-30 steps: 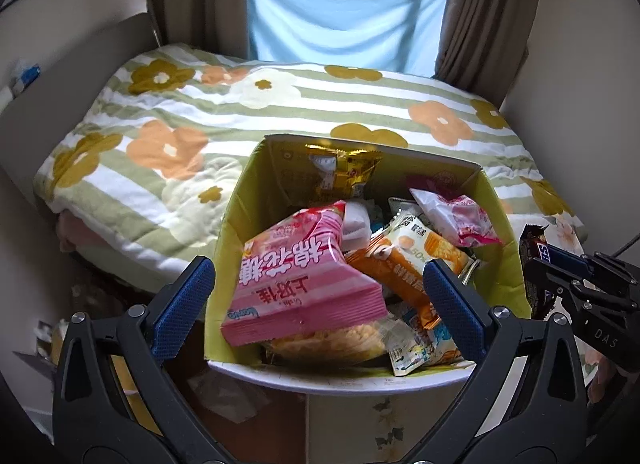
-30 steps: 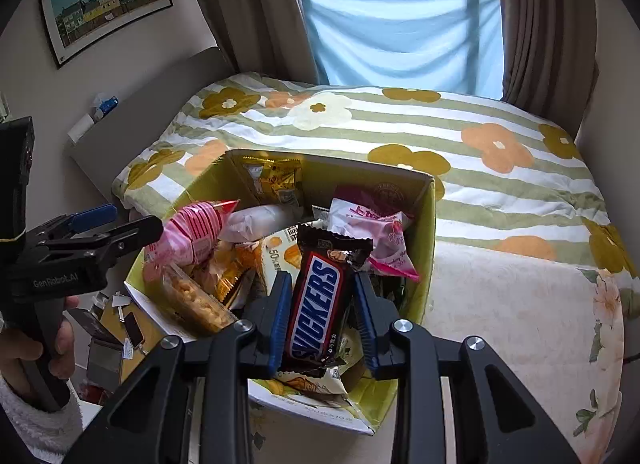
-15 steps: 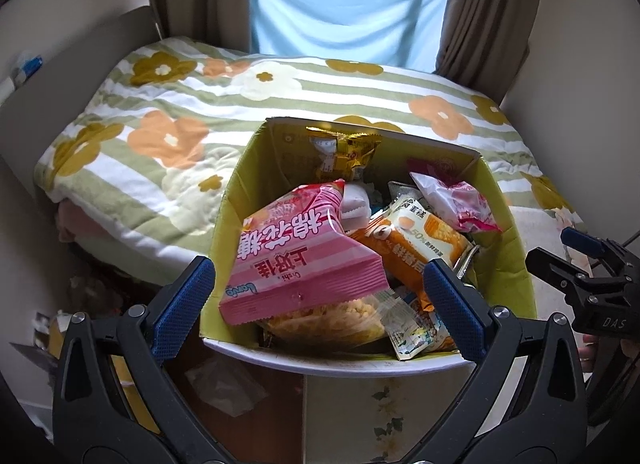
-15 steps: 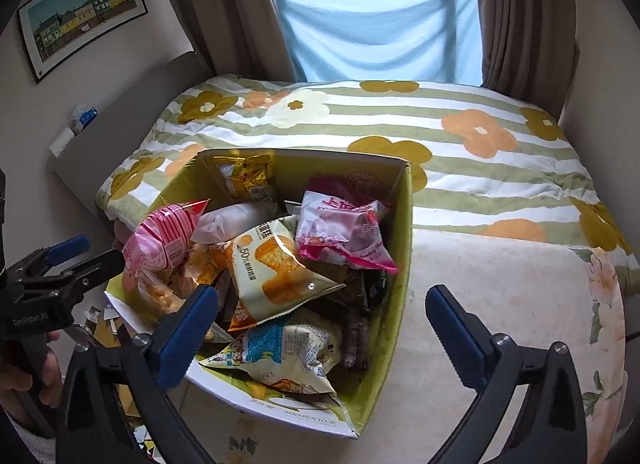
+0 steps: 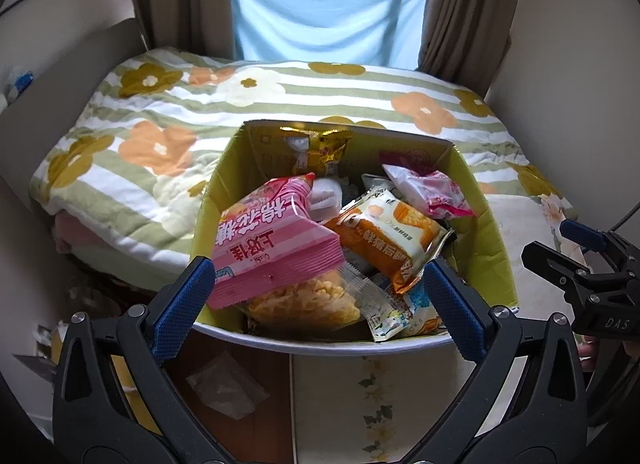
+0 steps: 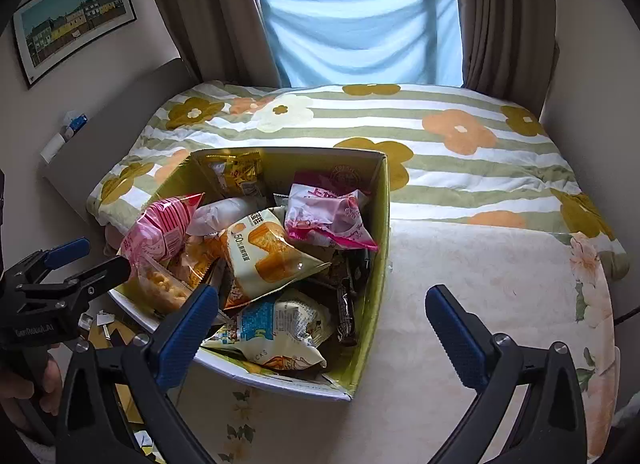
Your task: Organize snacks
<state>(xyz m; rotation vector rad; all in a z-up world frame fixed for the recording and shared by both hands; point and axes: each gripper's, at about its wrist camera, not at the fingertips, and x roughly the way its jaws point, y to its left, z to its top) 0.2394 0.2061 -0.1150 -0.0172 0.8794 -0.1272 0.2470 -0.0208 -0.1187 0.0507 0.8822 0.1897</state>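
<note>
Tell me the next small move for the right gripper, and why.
Probably draw the right gripper back from the box toward more loose snacks. Its jaws are wide open and empty, and the chocolate bar already lies inside by the box's right wall.

Glossy plastic snack packets (image 5: pixel 276 248), matt cardboard box (image 5: pixel 486 260), cloth bedspread (image 6: pixel 460 168)

- The right gripper (image 6: pixel 322 324), black with blue ribbed pads, stands wide open at six o'clock, nothing between its fingers.
- An open yellow-green cardboard box (image 6: pixel 382 224) fills the centre, packed with snack packets.
- A pink striped bag (image 6: pixel 160 224) lies at the box's nine o'clock, an orange-and-cream packet (image 6: pixel 268 254) in the middle, a pink-and-white packet (image 6: pixel 328 218) toward one o'clock.
- The left gripper (image 6: pixel 76 264) reaches in from nine o'clock, just beside the box.
- A striped, flowered bedspread (image 6: pixel 460 132) spreads toward twelve o'clock.
</note>
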